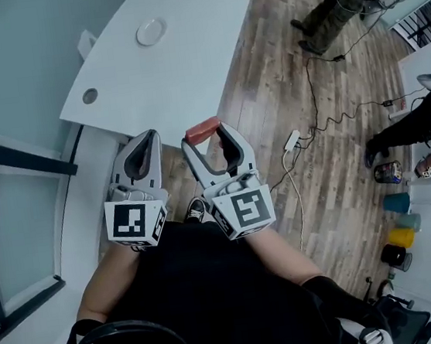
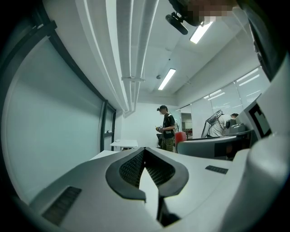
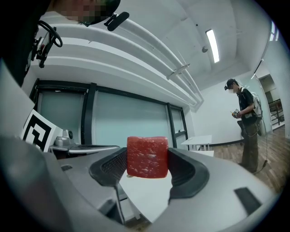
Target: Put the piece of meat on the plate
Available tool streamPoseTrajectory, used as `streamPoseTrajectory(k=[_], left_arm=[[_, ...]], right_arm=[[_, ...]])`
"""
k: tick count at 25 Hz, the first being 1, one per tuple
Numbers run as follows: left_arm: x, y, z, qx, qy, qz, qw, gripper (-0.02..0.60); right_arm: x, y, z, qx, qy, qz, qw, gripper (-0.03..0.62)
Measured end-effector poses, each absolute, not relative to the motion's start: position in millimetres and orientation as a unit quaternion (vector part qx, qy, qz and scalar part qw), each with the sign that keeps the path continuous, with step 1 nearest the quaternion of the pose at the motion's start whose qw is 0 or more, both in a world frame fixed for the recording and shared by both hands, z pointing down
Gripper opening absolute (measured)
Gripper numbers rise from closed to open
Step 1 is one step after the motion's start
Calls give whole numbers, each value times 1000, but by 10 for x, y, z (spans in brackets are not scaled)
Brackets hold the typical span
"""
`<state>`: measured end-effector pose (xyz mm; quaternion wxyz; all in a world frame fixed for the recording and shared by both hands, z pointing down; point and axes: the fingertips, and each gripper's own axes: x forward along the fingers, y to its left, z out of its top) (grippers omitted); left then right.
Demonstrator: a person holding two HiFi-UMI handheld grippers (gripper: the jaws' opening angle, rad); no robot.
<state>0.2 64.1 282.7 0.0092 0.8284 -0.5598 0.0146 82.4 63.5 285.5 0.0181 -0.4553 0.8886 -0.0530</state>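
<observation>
A red, marbled piece of meat [image 3: 147,157] sits squeezed between the jaws of my right gripper [image 3: 147,165]; in the head view the meat [image 1: 202,129] pokes out at the tips of that gripper [image 1: 205,135], held in the air short of the white table [image 1: 184,46]. A small white plate [image 1: 151,32] lies far off on that table's back half. My left gripper [image 1: 141,141] hangs beside the right one with its jaws pressed together and nothing between them [image 2: 145,156].
A round grommet hole [image 1: 90,95] marks the table's near left corner. Cables and a power strip [image 1: 290,141] trail over the wooden floor to the right. A person [image 1: 335,4] stands at the far right; coloured bins [image 1: 399,222] line the right wall.
</observation>
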Motion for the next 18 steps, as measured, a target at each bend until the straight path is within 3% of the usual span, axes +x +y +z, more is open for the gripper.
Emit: streamPoseTrajectory(k=[18], left_arm=[[-80, 149, 3025, 824, -566, 14, 34, 2]], right_arm=[[783, 171, 3023, -458, 887, -65, 1, 284]])
